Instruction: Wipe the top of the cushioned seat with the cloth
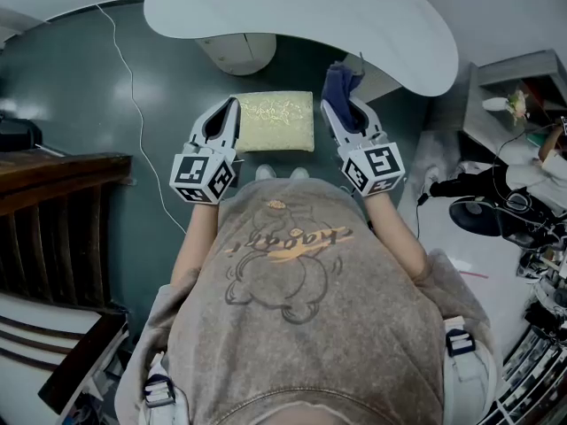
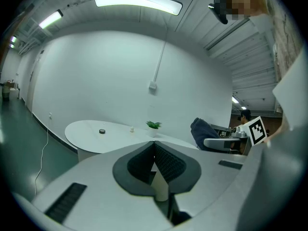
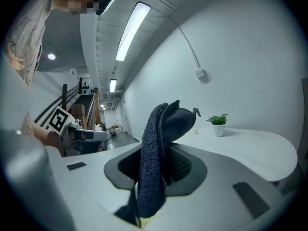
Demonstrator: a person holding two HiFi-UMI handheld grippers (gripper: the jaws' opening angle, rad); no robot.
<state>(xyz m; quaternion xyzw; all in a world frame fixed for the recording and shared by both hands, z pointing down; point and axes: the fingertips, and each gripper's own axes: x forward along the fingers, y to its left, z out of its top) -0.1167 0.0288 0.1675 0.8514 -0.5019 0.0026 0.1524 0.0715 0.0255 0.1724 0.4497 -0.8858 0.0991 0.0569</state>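
Squarely in the middle of the head view sits the cushioned seat, a pale yellow square pad on the dark green floor, just below the edge of a white table that fills the upper part of the frame. The person stands over it with one tool on each side.

The left gripper shows at the seat's left edge. In the left gripper view its jaws are pressed together with nothing between them.

The right gripper shows at the seat's right edge. In the right gripper view its jaws pinch the cloth, a dark blue knitted piece. The cloth's folded bulk rises above the jaw tips and a strip of it hangs down between them. In the head view the cloth bunches just past the seat's upper right corner, beside the cushion and not over it.

A small potted plant stands on the table at the right of the right gripper view. A thin pale cable trails across the floor at the left of the head view, above a dark wooden staircase at the left edge.
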